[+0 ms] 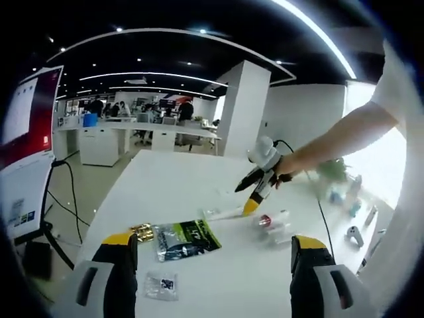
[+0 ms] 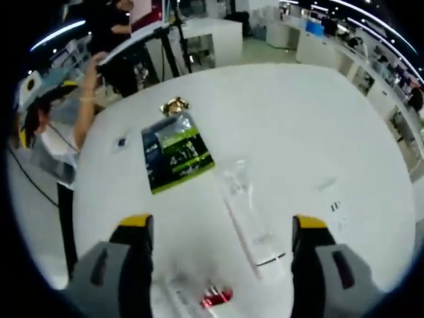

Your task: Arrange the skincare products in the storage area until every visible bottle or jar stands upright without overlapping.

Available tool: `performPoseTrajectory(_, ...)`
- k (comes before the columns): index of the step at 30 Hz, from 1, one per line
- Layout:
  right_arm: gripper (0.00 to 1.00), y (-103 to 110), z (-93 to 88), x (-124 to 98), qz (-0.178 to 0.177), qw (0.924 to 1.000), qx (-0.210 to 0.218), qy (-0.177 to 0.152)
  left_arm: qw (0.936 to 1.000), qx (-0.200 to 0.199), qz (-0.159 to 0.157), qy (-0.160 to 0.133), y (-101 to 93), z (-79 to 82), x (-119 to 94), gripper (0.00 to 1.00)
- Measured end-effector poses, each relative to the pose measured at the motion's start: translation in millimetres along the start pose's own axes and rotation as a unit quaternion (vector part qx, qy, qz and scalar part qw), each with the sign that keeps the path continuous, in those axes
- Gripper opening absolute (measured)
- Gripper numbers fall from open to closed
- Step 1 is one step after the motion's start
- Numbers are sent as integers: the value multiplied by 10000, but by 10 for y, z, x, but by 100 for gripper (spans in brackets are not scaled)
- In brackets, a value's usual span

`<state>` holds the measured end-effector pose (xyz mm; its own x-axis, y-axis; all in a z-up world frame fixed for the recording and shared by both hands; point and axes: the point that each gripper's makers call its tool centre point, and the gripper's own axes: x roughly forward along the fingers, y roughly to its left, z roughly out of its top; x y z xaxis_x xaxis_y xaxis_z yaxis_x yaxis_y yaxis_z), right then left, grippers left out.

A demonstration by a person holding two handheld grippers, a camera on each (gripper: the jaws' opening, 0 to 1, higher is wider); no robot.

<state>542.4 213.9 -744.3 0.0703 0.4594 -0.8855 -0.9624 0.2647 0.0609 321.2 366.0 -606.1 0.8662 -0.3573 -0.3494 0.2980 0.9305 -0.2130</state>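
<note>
White table [image 1: 172, 179] fills your left gripper view under an open-plan office, where your left gripper [image 1: 215, 265] stands spread and empty, a green sachet [image 1: 185, 237] lies flat ahead, and your right gripper [image 1: 255, 189], reaching in, has jaws too small to judge. In your right gripper view, the right gripper [image 2: 222, 248] gapes over a clear tube [image 2: 246, 218] lying flat, while a red-capped bottle [image 2: 215, 296] at the bottom edge is blurred and cut off.
</note>
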Motion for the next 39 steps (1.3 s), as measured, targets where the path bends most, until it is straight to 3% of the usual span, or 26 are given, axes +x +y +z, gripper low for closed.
performPoseTrajectory(10, 72, -83, -194, 241, 108, 9982, -207, 546, 9999, -65, 137, 81, 103, 6, 35, 98)
performPoseTrajectory(12, 65, -164, -258, 273, 13, 9970, -329, 701, 9998, -57, 146, 103, 111, 9, 41, 98)
performPoseTrajectory(16, 62, -282, -336, 334, -49, 9968, -172, 782, 9997, -70, 193, 139, 136, 13, 54, 98)
performPoseTrajectory(22, 52, -405, -382, 401, -146, 9956, -301, 875, 9995, -61, 223, 237, 150, -5, 68, 98)
performPoseTrajectory(31, 45, -421, -424, 451, -275, 9951, -290, 905, 9994, 35, 66, 332, 80, 21, 130, 99)
performPoseTrajectory(39, 35, -458, -370, 469, -252, 9967, -132, 764, 9992, -3, 186, 349, 124, -27, -2, 98)
